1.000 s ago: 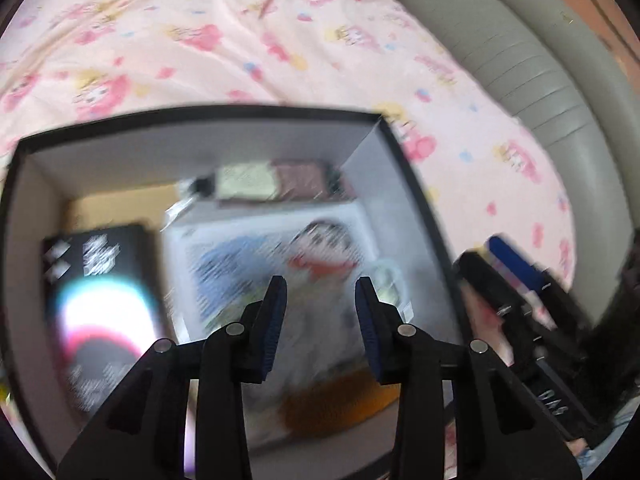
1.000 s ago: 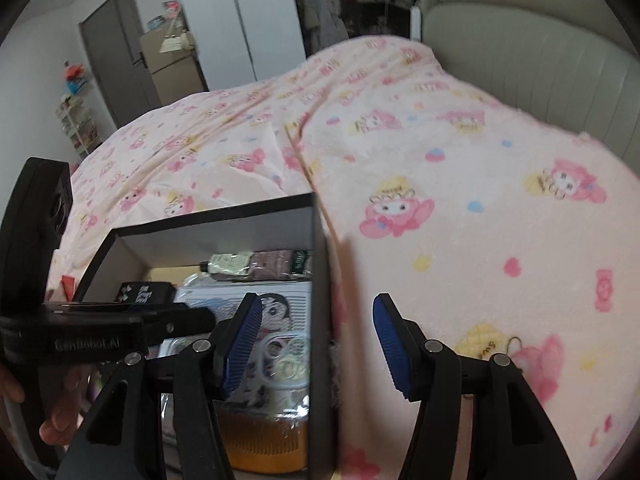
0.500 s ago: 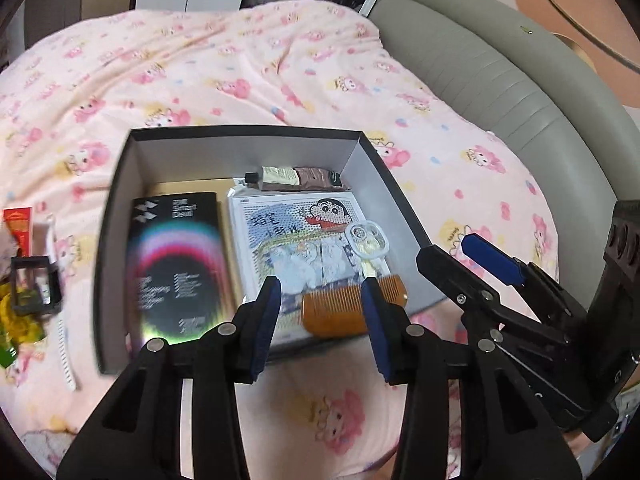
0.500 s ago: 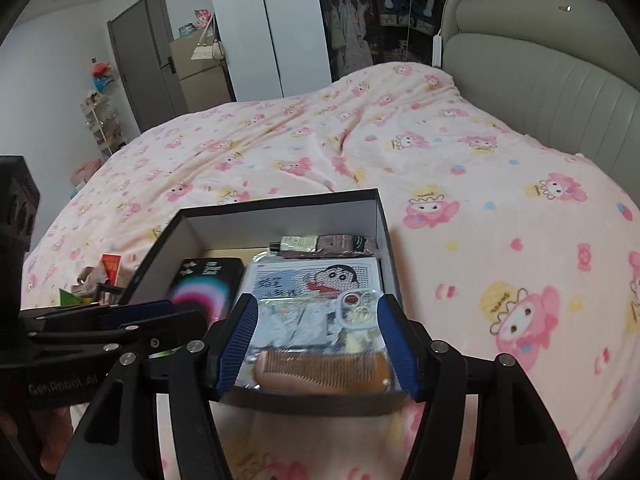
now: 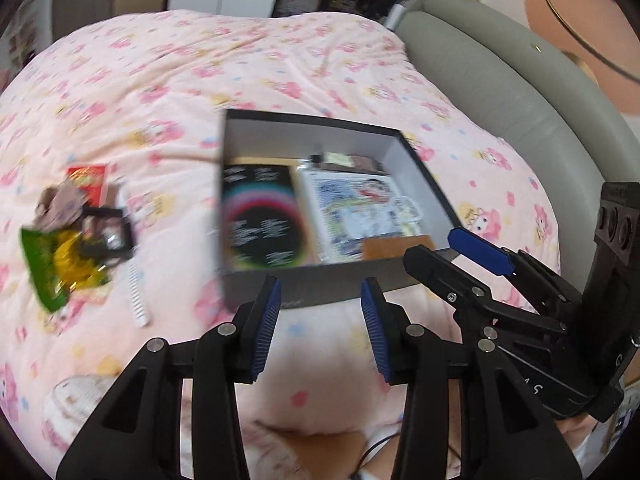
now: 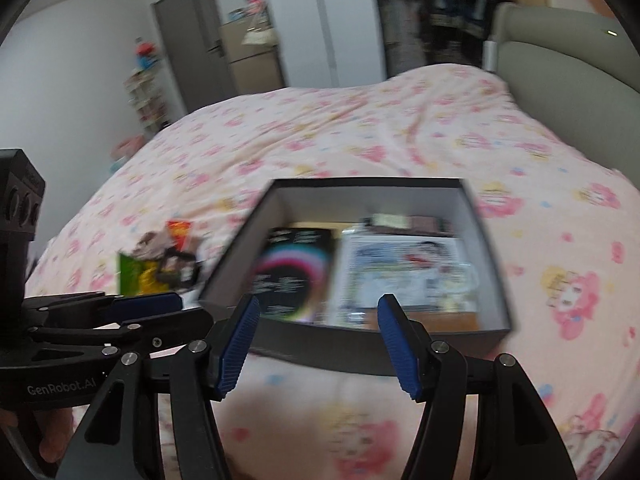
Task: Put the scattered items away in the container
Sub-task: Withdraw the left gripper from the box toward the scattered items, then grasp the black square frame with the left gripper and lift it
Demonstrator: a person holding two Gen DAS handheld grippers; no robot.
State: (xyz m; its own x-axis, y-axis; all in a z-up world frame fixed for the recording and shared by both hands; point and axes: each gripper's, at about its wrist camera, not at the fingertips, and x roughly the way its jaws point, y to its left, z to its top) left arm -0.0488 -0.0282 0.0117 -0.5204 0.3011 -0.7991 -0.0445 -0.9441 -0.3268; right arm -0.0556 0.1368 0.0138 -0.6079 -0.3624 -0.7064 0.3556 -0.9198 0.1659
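1. The left gripper (image 5: 320,322) has its jaws moderately apart with nothing between them; they have just been opening a little, and only pink bedspread (image 5: 200,80) shows in the gap.
2. The right gripper (image 6: 318,342) has its jaws wide and empty, also just opened further; it hangs short of the near wall of the box (image 6: 360,350).
3. A second ago both pairs of jaws hovered right over the box's contents; now both have drawn back and the whole box is in view. I judge a drop is finished and the next pick-up is due.
4. In the left view the box (image 5: 320,286) lies at 12 o'clock from the jaws, holding a black booklet (image 5: 262,218), a cartoon-printed pack (image 5: 360,208), a comb (image 5: 396,246) and a tube (image 5: 344,160).
5. The leftover pile (image 5: 76,232) of wrappers lies on the bed at 10 o'clock, well apart from the box.
6. "GenRobot.AI" reads on the left gripper's body in the right view; other print is too blurred.
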